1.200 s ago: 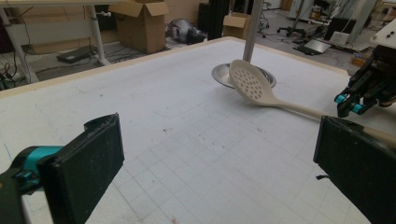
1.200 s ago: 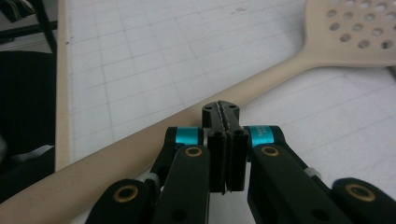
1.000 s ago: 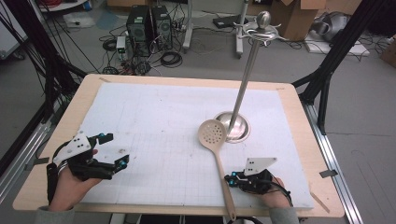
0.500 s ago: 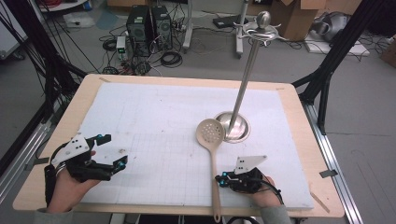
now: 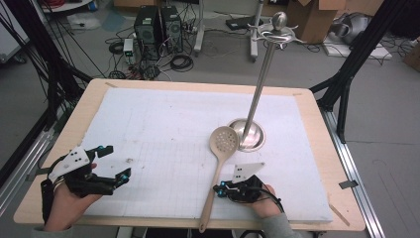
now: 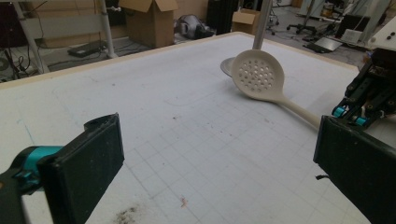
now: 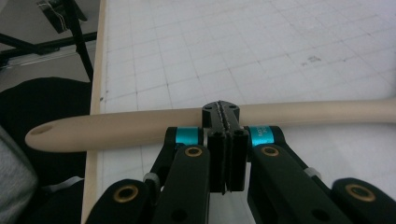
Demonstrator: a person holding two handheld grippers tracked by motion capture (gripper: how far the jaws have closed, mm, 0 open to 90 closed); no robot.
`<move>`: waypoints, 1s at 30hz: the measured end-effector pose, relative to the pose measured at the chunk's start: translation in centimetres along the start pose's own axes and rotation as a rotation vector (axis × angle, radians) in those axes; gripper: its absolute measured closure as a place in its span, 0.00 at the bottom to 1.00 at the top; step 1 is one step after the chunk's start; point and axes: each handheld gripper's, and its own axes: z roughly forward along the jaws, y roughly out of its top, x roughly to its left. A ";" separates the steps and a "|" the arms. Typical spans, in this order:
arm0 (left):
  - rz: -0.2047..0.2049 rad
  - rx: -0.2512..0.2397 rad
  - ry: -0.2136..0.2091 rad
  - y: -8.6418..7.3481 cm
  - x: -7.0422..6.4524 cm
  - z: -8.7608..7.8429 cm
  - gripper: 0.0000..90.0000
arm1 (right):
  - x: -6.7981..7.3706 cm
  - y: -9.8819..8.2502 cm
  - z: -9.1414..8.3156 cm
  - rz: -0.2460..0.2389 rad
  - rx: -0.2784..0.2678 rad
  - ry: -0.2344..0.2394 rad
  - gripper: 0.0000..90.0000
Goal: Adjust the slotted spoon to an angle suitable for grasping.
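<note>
White gridded surface fills my view. My right gripper has its fingers pressed together against the handle of the beige perforated plastic spoon near the front edge. My left gripper hovers front-left, fingers spread, holding nothing.

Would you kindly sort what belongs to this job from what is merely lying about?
In the job:
- slotted spoon
- right tongs, shut against its handle
- hanging stand

Lying about:
- left tongs, open
- computer towers
- cardboard boxes
</note>
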 end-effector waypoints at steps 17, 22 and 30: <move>-0.003 0.002 0.010 -0.3 0.1 -0.7 0.02 | -0.1 0.9 1.3 0.007 0.024 0.026 1.00; -0.009 0.001 0.013 -0.4 0.1 -0.8 0.02 | -1.2 1.4 0.8 0.053 -0.007 -0.064 1.00; -0.008 0.009 0.011 -0.5 0.1 -0.7 0.02 | -4.2 3.4 2.1 0.134 -0.008 -0.254 1.00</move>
